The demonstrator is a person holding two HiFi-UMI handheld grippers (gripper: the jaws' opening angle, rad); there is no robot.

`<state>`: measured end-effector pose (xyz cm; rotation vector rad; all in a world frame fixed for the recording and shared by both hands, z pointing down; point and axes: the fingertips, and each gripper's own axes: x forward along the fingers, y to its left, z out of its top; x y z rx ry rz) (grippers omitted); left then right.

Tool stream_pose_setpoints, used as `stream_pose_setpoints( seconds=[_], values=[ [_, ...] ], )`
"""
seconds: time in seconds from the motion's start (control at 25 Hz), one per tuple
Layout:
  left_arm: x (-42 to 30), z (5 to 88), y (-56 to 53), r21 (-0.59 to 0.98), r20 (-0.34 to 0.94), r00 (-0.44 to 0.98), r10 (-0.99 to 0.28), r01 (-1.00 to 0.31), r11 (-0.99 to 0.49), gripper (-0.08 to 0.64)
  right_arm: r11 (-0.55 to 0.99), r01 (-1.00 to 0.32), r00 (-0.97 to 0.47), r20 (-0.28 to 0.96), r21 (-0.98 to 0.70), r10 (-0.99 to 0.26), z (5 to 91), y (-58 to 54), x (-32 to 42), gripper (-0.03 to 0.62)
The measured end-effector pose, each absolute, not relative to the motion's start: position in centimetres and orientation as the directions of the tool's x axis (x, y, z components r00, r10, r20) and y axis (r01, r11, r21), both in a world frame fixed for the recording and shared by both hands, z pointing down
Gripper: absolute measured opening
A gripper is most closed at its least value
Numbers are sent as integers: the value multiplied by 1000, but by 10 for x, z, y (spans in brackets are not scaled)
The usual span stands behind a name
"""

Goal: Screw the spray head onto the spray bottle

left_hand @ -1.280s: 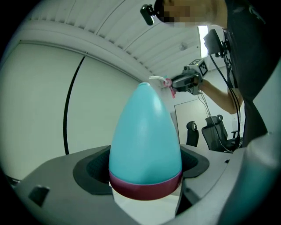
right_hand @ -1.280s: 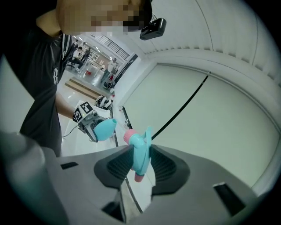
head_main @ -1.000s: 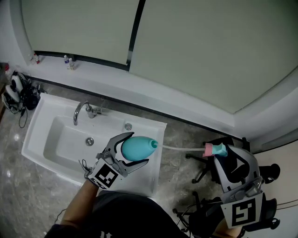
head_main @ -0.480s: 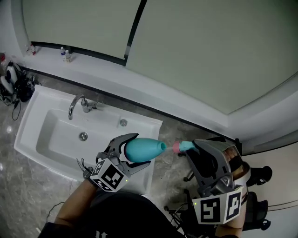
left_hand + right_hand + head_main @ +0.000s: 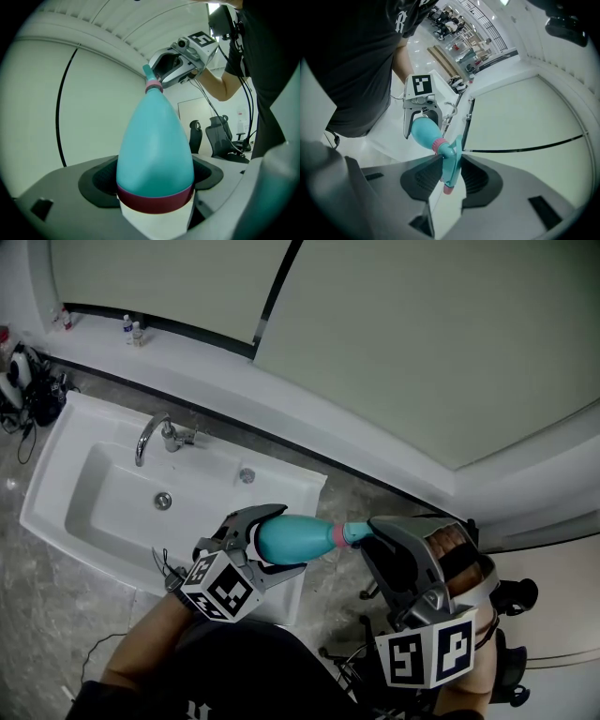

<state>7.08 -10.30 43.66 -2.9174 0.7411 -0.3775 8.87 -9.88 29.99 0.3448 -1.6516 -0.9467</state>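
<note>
**A:** Where is the spray bottle [image 5: 292,540] at the moment?

**B:** It's held in the air. The left gripper [image 5: 284,539] has its fingers closed on the bottle's wide base end, near the dark red band. The spray head [image 5: 356,533] sits at the neck, clamped between the fingers of the right gripper [image 5: 368,538], with one pad on each flat side.

**A:** So threading is the step in hand?

**B:** I judge so. The pink collar [image 5: 337,535] meets the neck, but I cannot tell whether the threads have caught.

**A:** How should it be done well?

**B:** Keep the left fingers firm so the bottle can't spin. Roll the head about the bottle's own line, because at a slant the thread may cross. The right fingers grip the head's body rather than the collar, so the whole head has to turn. Press lightly toward the left fingers while turning.

**A:** Which way does the bottle point?

**B:** Its long axis runs from the left fingers straight to the right fingers, neck leading, across the head view. The head's pink-tipped nozzle lies crosswise to that axis, between the right fingers.

**A:** What's around it?

**B:** A white sink [image 5: 56,521] with a faucet [image 5: 150,437] lies beyond and below the left fingers, well apart from the bottle.
</note>
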Motion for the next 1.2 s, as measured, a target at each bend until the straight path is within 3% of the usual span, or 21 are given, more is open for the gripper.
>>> stream_pose_setpoints(
  seconds=[0.44,0.84,1.04,1.2],
  values=[
    [70,440,-107,-107,200,869,-452,-440,-892,433,611,354,-248,701,708,-668,308,-106,81,126],
    [75,437,-113,-12,180,864,-471,-477,-879,433,671,255,-128,712,696,-690,307,-114,82,126],
    [68,432,-114,-105,162,852,-498,-487,-867,431,701,243,-119,738,670,-664,307,-118,83,124],
    [70,426,-110,-76,122,872,-475,-469,-880,431,727,203,-143,755,656,-640,304,-114,84,124]
  ],
)
